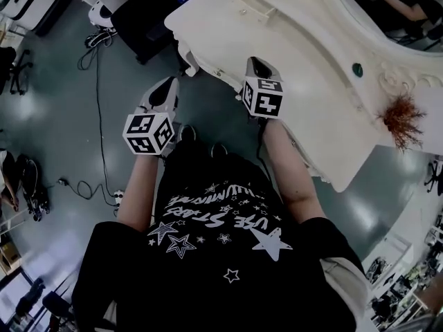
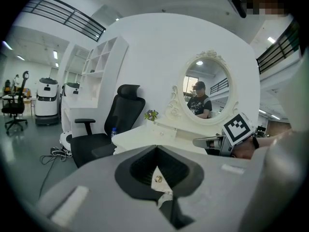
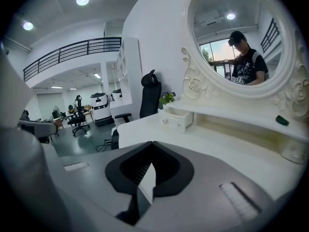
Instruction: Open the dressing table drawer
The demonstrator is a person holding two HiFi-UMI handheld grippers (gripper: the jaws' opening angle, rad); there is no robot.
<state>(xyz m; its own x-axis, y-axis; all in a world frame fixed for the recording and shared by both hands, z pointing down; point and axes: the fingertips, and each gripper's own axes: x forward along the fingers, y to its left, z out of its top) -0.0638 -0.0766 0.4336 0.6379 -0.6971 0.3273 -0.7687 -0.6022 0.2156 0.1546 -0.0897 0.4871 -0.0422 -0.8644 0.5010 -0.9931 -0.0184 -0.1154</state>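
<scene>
The white dressing table (image 1: 228,30) fills the head view's upper right. A small drawer (image 3: 177,120) with two knobs sticks out from under its shelf, also seen as the drawer (image 1: 252,7). My right gripper (image 1: 257,66) hangs over the table's front edge, jaws shut and empty, right gripper (image 3: 152,143). My left gripper (image 1: 166,88) is off the table's left corner over the floor, also shut and empty, left gripper (image 2: 157,149). Through its jaw hollow I see a white table part with a small brass knob (image 2: 157,179). The right gripper's marker cube (image 2: 238,128) shows at the right there.
An oval mirror (image 3: 241,37) stands on the table's back. A green object (image 1: 357,68) and a reddish plant (image 1: 403,116) lie on the shelf. A black office chair (image 1: 149,16) stands left of the table. Cables (image 1: 97,116) run over the grey floor.
</scene>
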